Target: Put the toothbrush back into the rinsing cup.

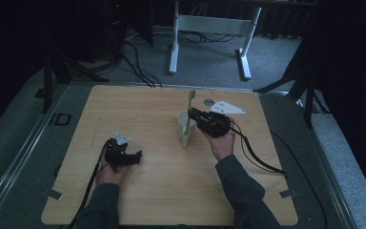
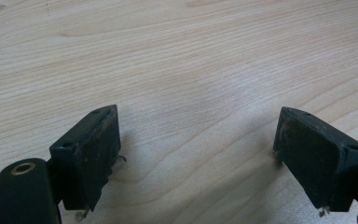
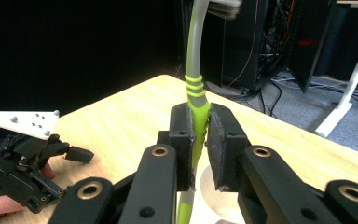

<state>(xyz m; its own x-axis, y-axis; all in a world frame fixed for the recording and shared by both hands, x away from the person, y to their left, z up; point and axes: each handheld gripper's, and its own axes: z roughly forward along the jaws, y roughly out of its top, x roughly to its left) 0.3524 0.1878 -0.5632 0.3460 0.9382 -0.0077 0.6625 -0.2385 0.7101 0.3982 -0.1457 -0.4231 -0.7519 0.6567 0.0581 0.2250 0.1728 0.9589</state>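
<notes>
L tool [image 1: 134, 156] sits on the desk [image 1: 138, 109], well left of the cup [image 1: 185, 128], jaws spread wide w/ nothing between. R tool [image 3: 200, 140] is just right of the cup, clamped on the green toothbrush [image 3: 196, 95], which stands upright w/ its lower end in the cup.

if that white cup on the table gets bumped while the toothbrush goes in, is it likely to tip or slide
The white cup looks tall for its base, so a sideways knock near the rim could tip it. It stands free on smooth wood, so it would probably slide first. The green toothbrush, upright in the right gripper, looks fairly stiff and could lever against the rim.
</notes>
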